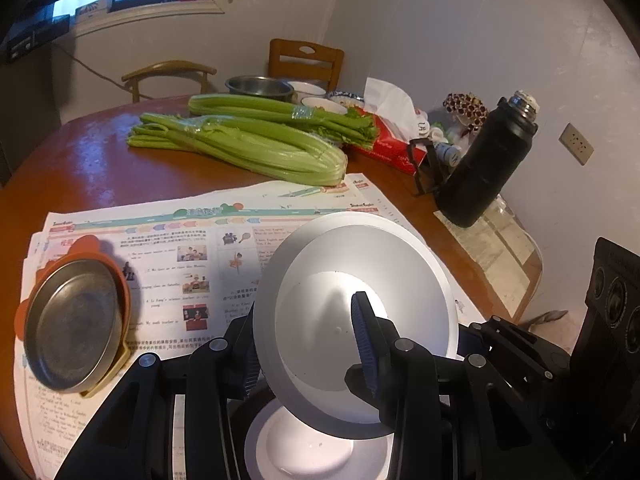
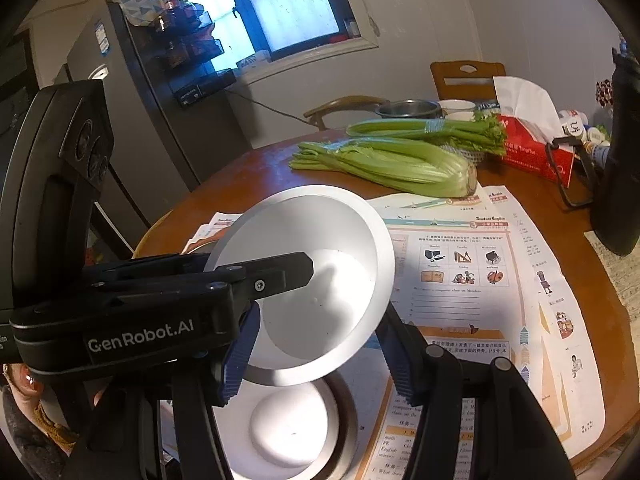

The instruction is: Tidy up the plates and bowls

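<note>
Left gripper [image 1: 312, 344] and right gripper [image 2: 320, 344] both grasp the white bowl [image 1: 352, 320] | we keep it level, clearing the lower bowl [image 1: 316, 448] beneath.

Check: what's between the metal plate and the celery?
Only printed worksheets and bare table between metal plate and celery; left wrist view shows it.

Glossy smooth white bowl [image 1: 356, 320], dull scuffed metal plate [image 1: 72, 324], shiny varnished wood table [image 1: 100, 160], matt printed paper sheets [image 1: 192, 248].
</note>
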The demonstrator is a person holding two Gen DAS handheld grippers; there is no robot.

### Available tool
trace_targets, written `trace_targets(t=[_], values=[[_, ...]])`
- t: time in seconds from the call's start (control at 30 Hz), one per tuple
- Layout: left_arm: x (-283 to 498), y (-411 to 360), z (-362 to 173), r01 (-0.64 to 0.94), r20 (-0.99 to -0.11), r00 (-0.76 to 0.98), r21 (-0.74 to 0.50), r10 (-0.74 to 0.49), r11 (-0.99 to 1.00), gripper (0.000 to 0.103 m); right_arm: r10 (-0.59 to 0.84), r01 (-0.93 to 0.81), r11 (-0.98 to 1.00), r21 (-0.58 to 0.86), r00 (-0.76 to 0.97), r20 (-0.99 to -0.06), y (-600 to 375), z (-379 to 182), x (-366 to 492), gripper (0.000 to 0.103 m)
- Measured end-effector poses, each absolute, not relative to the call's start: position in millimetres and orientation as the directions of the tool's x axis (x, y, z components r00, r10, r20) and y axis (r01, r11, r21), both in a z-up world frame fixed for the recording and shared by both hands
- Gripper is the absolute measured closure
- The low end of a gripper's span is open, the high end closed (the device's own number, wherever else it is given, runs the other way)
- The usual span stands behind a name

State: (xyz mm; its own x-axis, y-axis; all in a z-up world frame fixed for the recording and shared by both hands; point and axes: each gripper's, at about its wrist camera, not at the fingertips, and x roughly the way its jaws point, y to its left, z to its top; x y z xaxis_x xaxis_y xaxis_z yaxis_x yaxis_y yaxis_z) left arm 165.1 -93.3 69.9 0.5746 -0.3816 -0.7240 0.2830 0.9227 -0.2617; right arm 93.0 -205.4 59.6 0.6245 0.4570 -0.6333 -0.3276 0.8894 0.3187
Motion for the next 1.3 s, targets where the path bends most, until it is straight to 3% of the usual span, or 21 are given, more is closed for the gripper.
trace_targets(t=[0.73, 1.3], values=[[102.7, -73.2, 98.8, 0.253, -0.679, 0.645, -0.243, -0.35, 0.936, 0.062, 0.48, -0.403, 0.875, 0.269, 0.644, -0.596, -186.8, 91.5, 39.3, 0.044], [77.9, -68.8, 82.3, 0.22, -0.703, 0.629, -0.249, -0.332, 0.943, 0.062, 0.49, -0.445, 0.862, 0.242, 0.614, -0.619, -179.3, 84.1, 12.7, 0.044]])
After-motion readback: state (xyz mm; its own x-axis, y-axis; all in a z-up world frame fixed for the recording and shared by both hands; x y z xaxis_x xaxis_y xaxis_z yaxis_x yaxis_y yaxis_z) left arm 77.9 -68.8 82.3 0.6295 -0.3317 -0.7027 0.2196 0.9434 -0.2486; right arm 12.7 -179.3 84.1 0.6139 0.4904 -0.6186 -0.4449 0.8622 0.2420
